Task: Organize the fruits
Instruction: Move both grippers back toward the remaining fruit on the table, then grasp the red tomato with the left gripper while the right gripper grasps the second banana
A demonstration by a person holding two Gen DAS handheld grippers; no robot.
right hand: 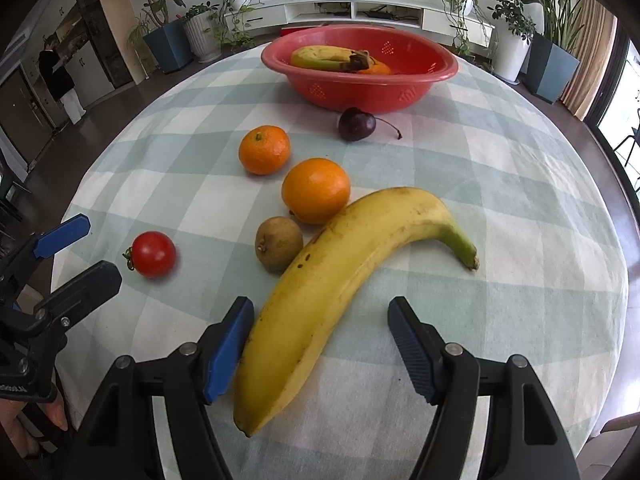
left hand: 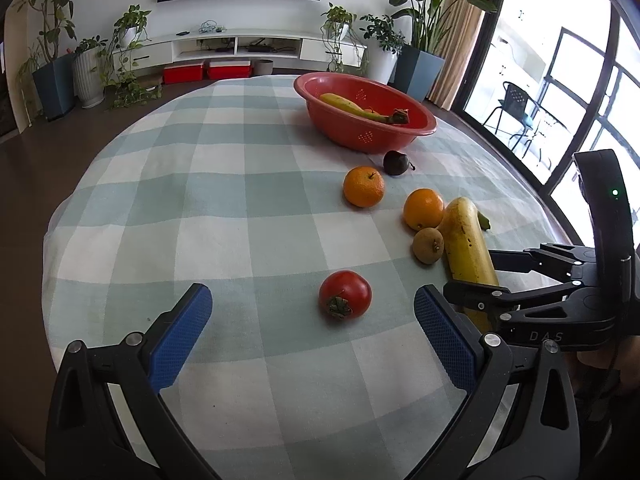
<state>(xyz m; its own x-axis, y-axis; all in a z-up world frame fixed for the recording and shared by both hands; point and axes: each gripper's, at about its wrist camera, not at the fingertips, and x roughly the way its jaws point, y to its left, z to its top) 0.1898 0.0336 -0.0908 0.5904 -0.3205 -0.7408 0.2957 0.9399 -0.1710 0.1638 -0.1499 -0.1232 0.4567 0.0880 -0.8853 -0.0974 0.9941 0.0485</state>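
The right gripper point(right hand: 320, 344) straddles the lower half of a large yellow banana point(right hand: 340, 280). Its jaws stand apart: the left blue pad sits at or against the banana's skin, while the right pad is clear of it with bare cloth between. It is not yet a grip.

The banana lies near the front edge of the table point(right hand: 520, 200), which is covered in a pale green and white checked cloth. Its green stem points toward the right edge.

Just beside the banana's upper curve sit a brown kiwi point(right hand: 279, 244) and an orange point(right hand: 316, 191), both touching or nearly touching it. Farther back are a tangerine point(right hand: 264, 150) and a dark cherry point(right hand: 356, 124). A red tomato point(right hand: 153, 254) lies toward the left edge.

The left gripper point(left hand: 312, 332) hovers empty over the cloth, jaws wide apart, with the tomato just ahead of them.

At the far edge stands a red colander bowl point(right hand: 400, 76), already holding another banana and an orange fruit.

The banana looks ripe, so probably soft and easily bruised, moderately heavy, with smooth skin. A gentle hold across its thick middle would likely balance it best; gripping near one end risks it tipping.
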